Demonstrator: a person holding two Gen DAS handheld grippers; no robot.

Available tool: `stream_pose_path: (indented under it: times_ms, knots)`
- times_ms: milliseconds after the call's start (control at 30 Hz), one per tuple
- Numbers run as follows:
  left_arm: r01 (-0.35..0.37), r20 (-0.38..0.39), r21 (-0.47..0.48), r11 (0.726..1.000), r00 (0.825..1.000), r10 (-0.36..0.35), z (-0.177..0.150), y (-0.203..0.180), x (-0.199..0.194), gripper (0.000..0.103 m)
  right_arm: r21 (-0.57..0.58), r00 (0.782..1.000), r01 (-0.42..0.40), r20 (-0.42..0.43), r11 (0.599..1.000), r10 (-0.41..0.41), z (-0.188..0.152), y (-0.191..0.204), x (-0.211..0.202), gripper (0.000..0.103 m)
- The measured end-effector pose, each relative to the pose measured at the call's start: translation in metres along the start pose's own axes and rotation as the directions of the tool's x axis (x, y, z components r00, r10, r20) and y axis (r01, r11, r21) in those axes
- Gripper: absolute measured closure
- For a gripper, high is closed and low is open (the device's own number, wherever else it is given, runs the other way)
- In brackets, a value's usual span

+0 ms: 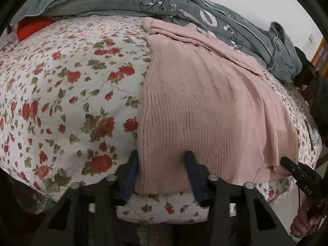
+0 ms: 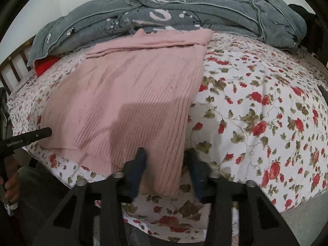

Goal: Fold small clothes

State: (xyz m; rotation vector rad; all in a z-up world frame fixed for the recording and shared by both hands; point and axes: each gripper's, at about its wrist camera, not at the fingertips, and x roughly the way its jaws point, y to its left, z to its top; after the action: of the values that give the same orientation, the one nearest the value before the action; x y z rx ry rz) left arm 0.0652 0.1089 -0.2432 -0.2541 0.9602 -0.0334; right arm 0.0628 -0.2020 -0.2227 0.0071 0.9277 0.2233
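A pink ribbed knit sweater (image 1: 205, 102) lies flat on the floral bedsheet (image 1: 71, 82), hem toward me and its top part folded over at the far end. My left gripper (image 1: 162, 164) straddles the hem's left corner, with flat, unbunched fabric between its blue fingers; the jaws stand apart. In the right wrist view the sweater (image 2: 133, 92) has its right hem corner between the fingers of my right gripper (image 2: 166, 160), whose left finger rests on the knit and whose right finger is just off its edge, jaws apart. Each view shows the other gripper's black finger (image 1: 291, 164) at the side.
A rumpled grey quilt (image 2: 184, 14) is piled along the far side of the bed. A red item (image 2: 44, 65) peeks out beneath it near a slatted wooden headboard (image 2: 12, 71). The bed's front edge runs just under both grippers. A person's hand (image 1: 301, 221) shows at the lower right.
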Motion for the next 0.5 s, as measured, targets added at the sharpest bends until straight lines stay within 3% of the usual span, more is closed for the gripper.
stream_pose_path:
  times_ms: [33,67,267,333,500]
  knots:
    - [0.002,-0.004,0.001,1.000,1.000,-0.002,0.001,0.000,0.000,0.090,-0.004,1.000,-0.005,-0.001,1.000,0.005,-0.001,0.001,0.001,0.087]
    - [-0.002,-0.001,0.001,1.000,1.000,0.002,0.003,0.001,-0.001,0.093,-0.016,1.000,-0.014,0.002,1.000,0.014,-0.001,0.003,0.001,0.096]
    - [0.041,0.056,-0.055,0.998,0.998,-0.038,0.008,0.031,-0.030,0.097,0.004,0.988,-0.001,0.152,1.000,0.000,0.000,-0.012,-0.046,0.099]
    - [0.070,0.046,-0.073,0.995,0.997,-0.066,0.006,0.038,-0.030,0.097,0.029,0.988,-0.012,0.155,0.999,0.007,0.000,-0.023,-0.051,0.099]
    - [0.027,0.046,-0.038,0.999,0.999,-0.025,0.002,0.029,-0.027,0.097,0.037,0.995,0.003,0.100,0.999,-0.006,-0.011,-0.028,-0.037,0.099]
